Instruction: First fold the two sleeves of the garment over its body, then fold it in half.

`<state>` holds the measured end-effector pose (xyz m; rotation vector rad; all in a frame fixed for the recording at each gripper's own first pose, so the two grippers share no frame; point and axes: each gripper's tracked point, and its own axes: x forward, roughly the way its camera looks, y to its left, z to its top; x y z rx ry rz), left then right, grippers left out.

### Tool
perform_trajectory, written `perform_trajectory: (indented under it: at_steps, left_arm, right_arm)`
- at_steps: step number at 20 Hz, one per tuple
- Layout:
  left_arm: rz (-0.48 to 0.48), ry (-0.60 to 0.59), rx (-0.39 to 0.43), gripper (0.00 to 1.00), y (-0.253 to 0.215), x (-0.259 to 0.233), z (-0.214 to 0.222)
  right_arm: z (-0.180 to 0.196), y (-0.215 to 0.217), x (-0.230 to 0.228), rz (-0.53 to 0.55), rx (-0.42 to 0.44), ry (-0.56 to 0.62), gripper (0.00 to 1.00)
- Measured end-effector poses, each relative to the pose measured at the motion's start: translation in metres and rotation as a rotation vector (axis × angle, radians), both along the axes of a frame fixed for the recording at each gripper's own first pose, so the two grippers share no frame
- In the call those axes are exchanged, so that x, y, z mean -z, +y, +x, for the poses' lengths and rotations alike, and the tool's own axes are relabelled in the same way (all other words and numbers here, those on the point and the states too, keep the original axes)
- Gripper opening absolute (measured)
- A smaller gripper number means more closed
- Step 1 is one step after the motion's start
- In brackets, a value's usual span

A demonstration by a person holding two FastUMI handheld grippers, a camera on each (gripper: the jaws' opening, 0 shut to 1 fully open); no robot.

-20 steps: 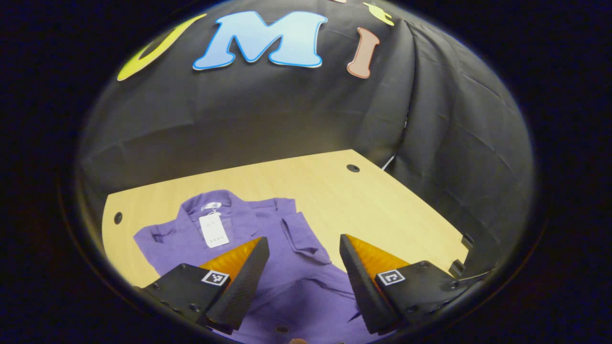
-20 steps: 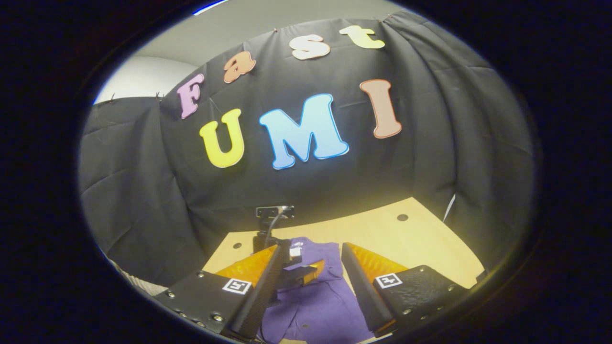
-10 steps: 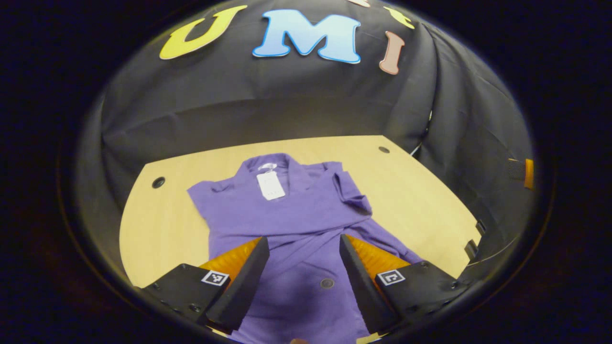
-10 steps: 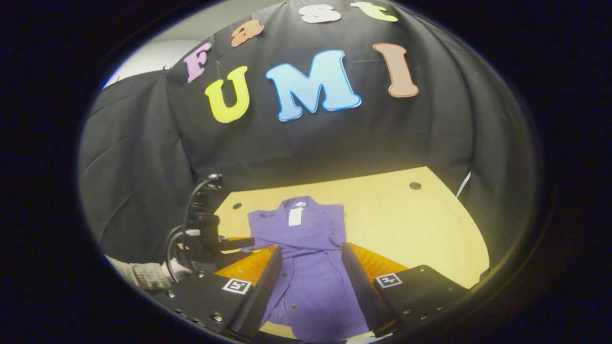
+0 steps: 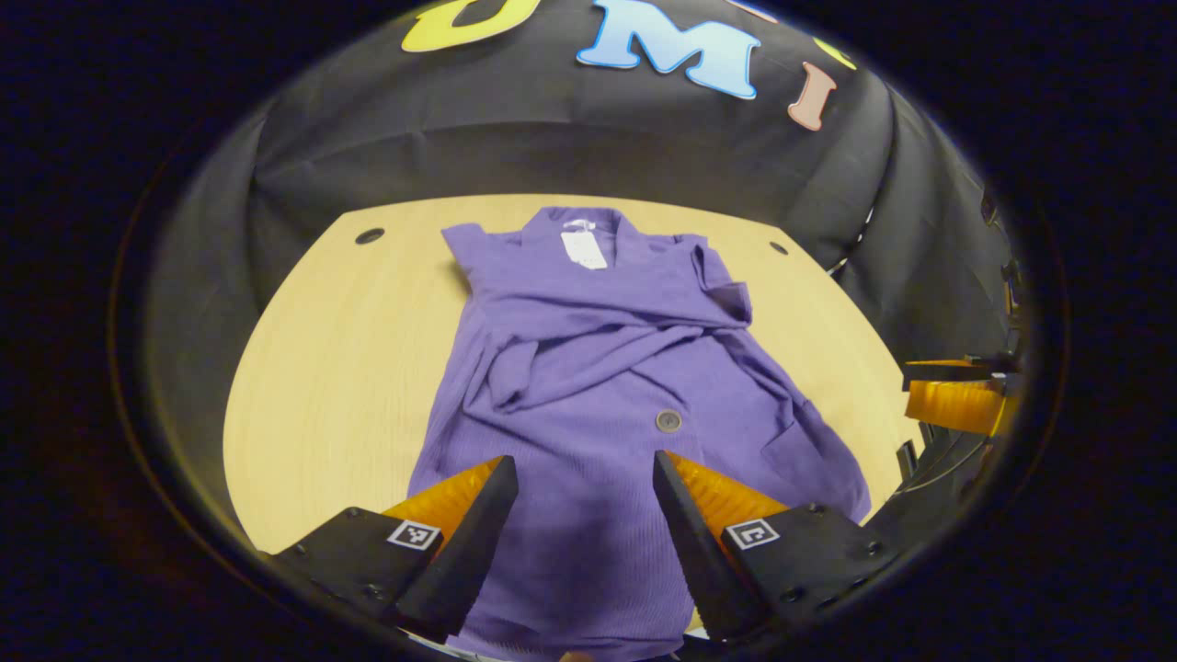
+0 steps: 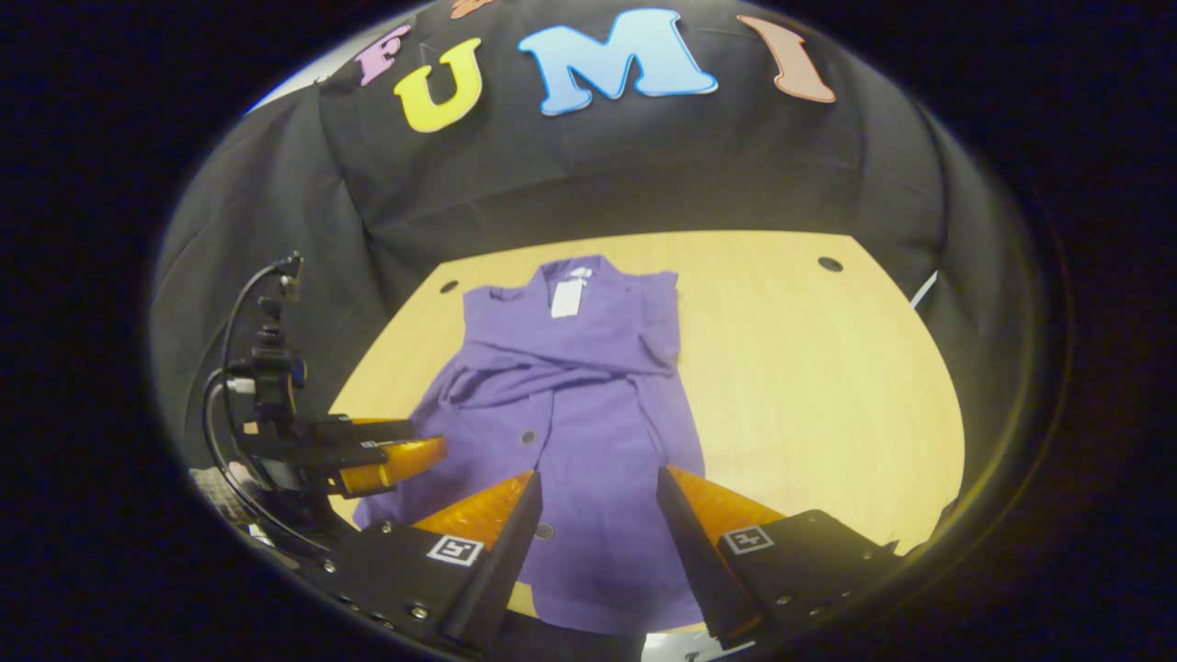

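Garment (image 5: pixel 598 368) lies sleeves-folded on the table (image 5: pixel 322 368); both grippers (image 5: pixel 584 515) (image 6: pixel 598 524) hover agape, empty.

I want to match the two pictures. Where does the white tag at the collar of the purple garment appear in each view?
Left gripper view: white tag is at upper centre, just below the collar.
Right gripper view: white tag is upper centre, slightly left, below the collar.
Shared landmark: the purple garment lying on the wooden table.

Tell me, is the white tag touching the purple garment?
Touching. The left gripper view shows the white tag lying flat on the purple garment just below its collar.
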<state>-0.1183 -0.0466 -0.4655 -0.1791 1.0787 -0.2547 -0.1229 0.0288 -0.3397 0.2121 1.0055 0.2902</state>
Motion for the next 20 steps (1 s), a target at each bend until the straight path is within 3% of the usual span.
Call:
perform_trajectory:
  at_steps: [4, 7, 8, 9, 11, 13, 14, 17, 20]
  left_arm:
    - [0.029, 0.080, -0.003, 0.93, 0.013, 0.016, -0.037]
    - [0.052, 0.129, 0.011, 1.00, 0.018, 0.028, -0.055]
    - [0.057, 0.142, 0.016, 0.93, 0.020, 0.031, -0.061]
    - [0.063, 0.154, 0.019, 1.00, 0.022, 0.034, -0.066]
    - [0.074, 0.178, 0.016, 1.00, 0.027, 0.039, -0.074]
    - [0.087, 0.208, 0.006, 0.93, 0.031, 0.046, -0.078]
    - [0.095, 0.226, -0.001, 1.00, 0.033, 0.050, -0.081]
    - [0.128, 0.274, -0.013, 0.96, 0.038, 0.058, -0.085]
    - [0.171, 0.302, 0.030, 0.92, 0.037, 0.062, -0.086]
  right_arm:
    - [-0.027, 0.000, 0.049, -0.053, -0.032, 0.139, 0.79]
    - [-0.040, -0.003, 0.072, -0.062, -0.029, 0.229, 0.80]
    - [-0.045, -0.004, 0.079, -0.066, -0.027, 0.258, 0.80]
    - [-0.052, -0.005, 0.085, -0.070, -0.027, 0.279, 0.80]
    - [-0.054, -0.007, 0.095, -0.093, -0.029, 0.307, 0.80]
    - [-0.058, -0.008, 0.102, -0.124, -0.030, 0.335, 0.79]
    - [-0.060, -0.007, 0.106, -0.140, -0.032, 0.347, 0.80]
    - [-0.066, -0.010, 0.117, -0.191, -0.042, 0.393, 0.79]
    - [-0.073, -0.016, 0.127, -0.231, -0.041, 0.449, 0.79]
